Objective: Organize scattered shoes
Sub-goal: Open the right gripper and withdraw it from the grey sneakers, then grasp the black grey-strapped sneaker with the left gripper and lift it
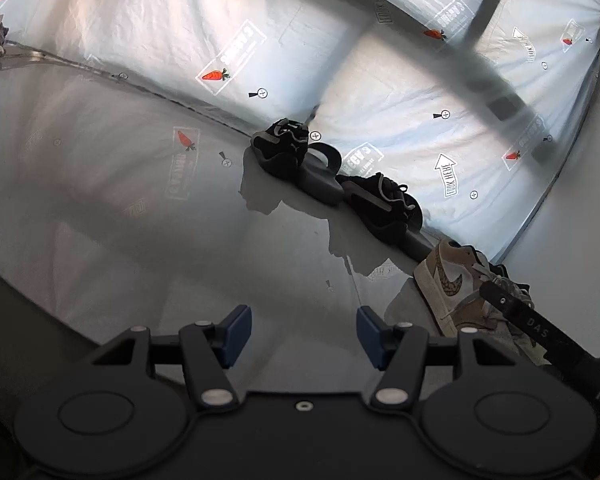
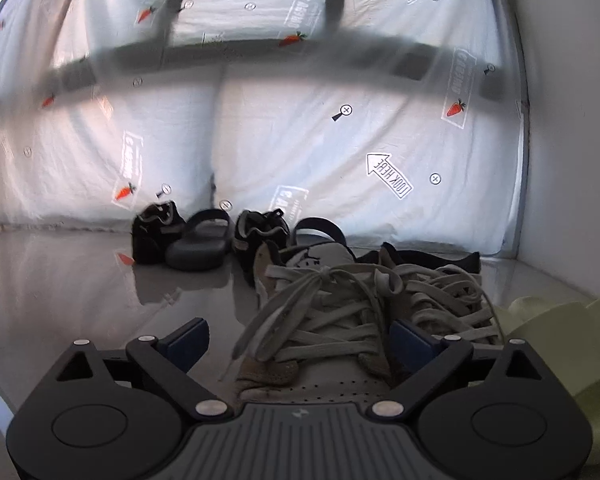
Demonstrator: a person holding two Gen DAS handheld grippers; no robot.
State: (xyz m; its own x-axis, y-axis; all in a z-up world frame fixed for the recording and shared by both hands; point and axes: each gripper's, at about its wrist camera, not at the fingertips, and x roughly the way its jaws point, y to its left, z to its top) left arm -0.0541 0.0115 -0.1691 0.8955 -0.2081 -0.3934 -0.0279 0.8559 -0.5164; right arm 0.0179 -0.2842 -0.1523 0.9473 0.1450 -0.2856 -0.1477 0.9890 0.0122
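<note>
Straddling the tan laced sneaker (image 2: 312, 328), the right gripper (image 2: 296, 344) has its fingers spread wide on either side of the toe, pads clear of the leather. The left gripper (image 1: 304, 334) hangs half open over bare floor (image 1: 140, 220), holding nothing. The sneaker sits at the near end of a row along the sheet-covered wall (image 2: 340, 140), beside its mate (image 2: 448, 300). It looks light, with a firm sole and soft upper; loose laces could snag, so pinching across the sides seems safest.
</note>
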